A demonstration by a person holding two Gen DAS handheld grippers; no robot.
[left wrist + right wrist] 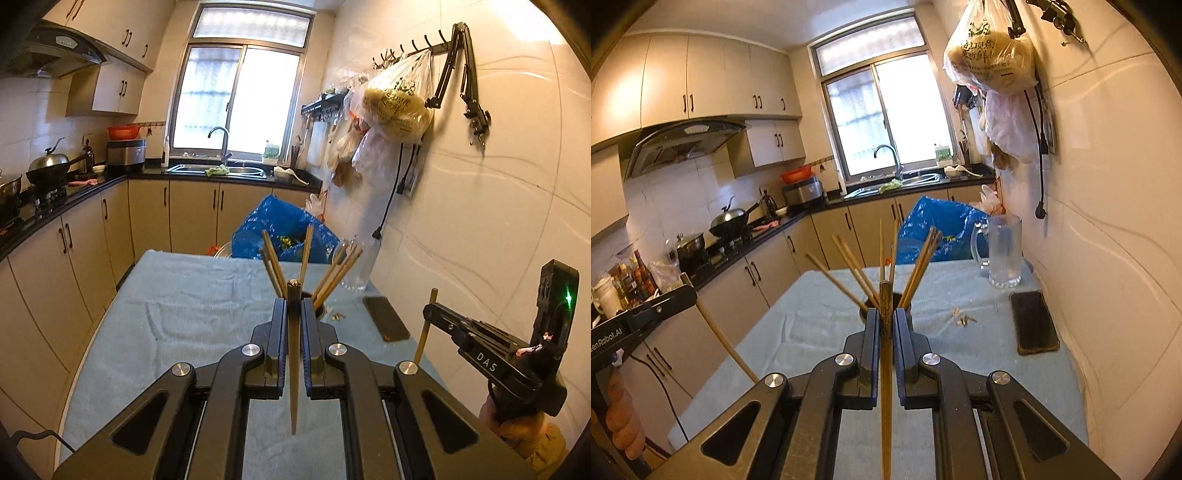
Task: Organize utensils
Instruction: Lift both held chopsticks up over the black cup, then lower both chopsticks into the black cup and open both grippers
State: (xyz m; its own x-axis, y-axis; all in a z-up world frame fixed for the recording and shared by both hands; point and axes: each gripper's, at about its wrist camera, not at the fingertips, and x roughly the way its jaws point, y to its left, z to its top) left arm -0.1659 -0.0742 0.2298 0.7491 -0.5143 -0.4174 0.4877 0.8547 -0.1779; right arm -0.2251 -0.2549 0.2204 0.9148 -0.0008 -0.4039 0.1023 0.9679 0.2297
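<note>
Left gripper (294,310): jaws closed on a single chopstick (294,369), which runs upright between the pads, blunt end above the fingertips, thin end hanging down toward the camera.
Right gripper (886,319): jaws closed on a second chopstick (886,387), likewise upright, patterned top end just above the fingertips.
Gripper positions: both are raised above the table, side by side; in the left wrist view the right one sits at the right edge, its chopstick sticking out above and below the jaws.
Chopstick holder (903,308): a dark cup just beyond the fingertips on the table, mostly hidden by the jaws in both views.
Chopsticks in holder (849,264): several wooden ones fan out left, upright and right.
Table (812,325): covered with a light blue cloth.
Phone (1033,321): dark, lying flat near the wall edge, right of the holder.
Scraps (964,319): small pale bits between holder and phone.
Glass mug (1003,251): clear, with a handle, at the far right corner.
Blue bag (942,229): behind the table's far edge.
Hands: one grips each handle; only partly seen.
</note>
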